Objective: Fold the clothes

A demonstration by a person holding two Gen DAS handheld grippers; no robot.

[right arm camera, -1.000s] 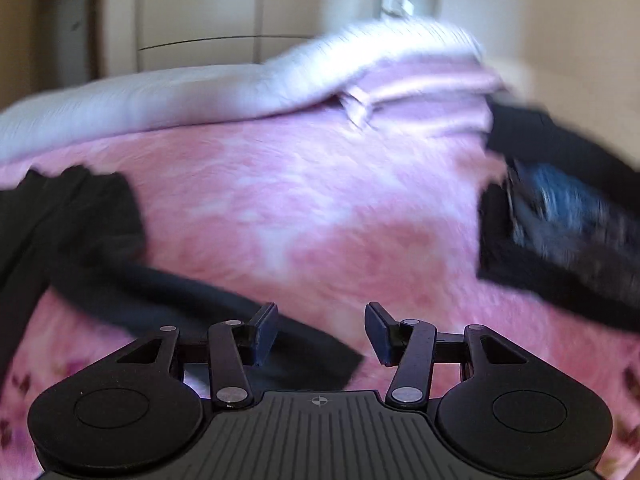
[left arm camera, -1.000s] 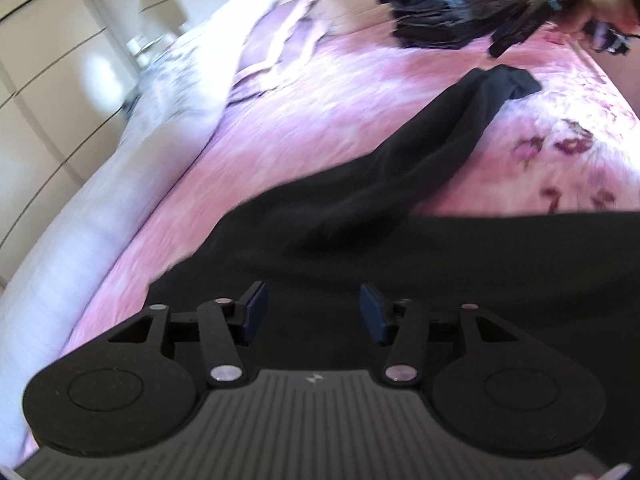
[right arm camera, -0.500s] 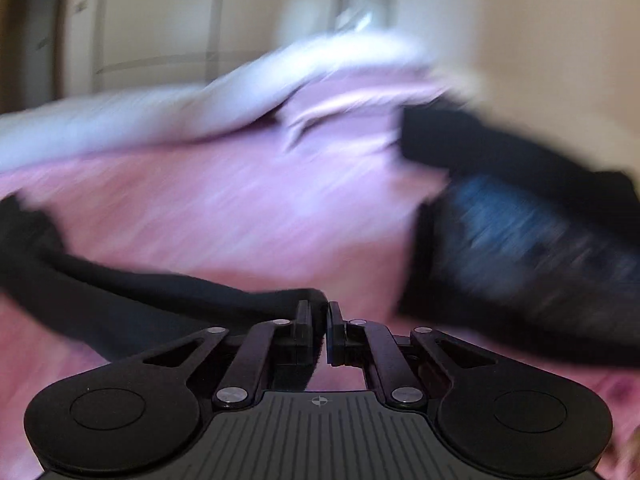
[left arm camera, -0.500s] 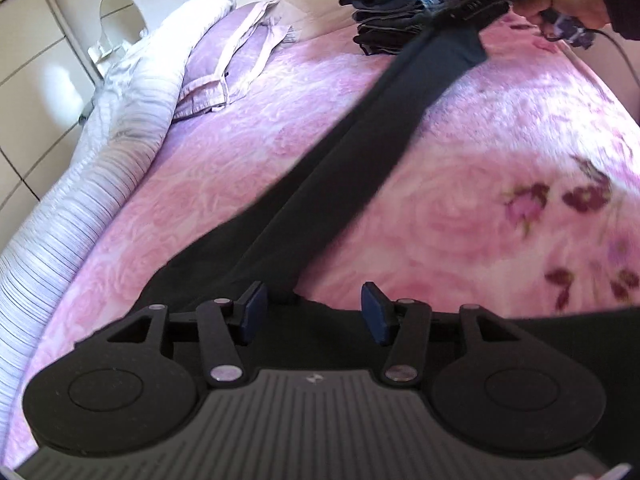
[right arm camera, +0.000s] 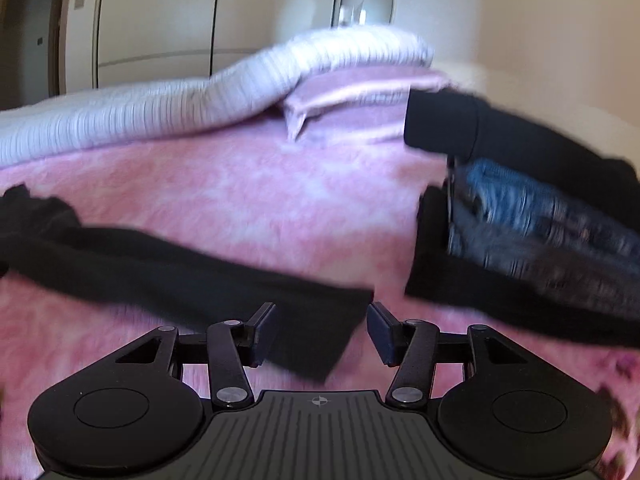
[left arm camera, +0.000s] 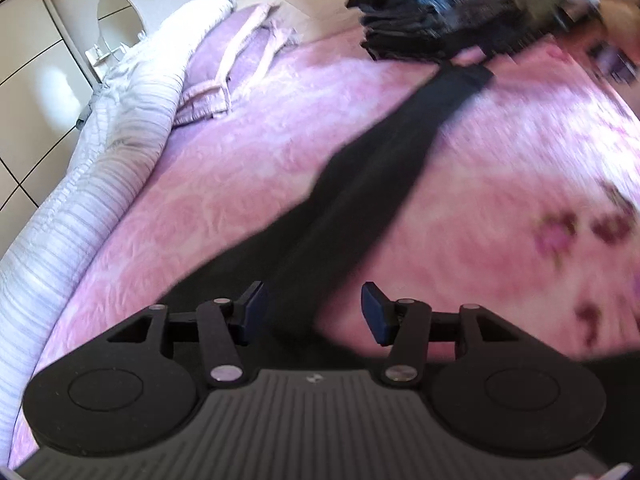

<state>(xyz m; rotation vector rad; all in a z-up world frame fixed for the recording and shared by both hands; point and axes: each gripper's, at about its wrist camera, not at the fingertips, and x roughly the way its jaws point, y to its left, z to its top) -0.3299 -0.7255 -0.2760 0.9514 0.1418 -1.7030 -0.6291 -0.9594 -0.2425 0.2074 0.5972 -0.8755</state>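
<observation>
**A bedroom in a home**

A bed fills both views, spread with a pink flowered blanket. A white striped duvet is bunched along one side beside a lilac pillow. Folded dark clothes and jeans sit in a stack on the bed. Cream wardrobe doors and a small round mirror stand beyond.

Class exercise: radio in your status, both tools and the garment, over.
Left tool open, right tool open. Black sleeve lies stretched flat on pink bedspread, cuff between right tool's fingers, ungripped. Folded stack close beside.
</observation>
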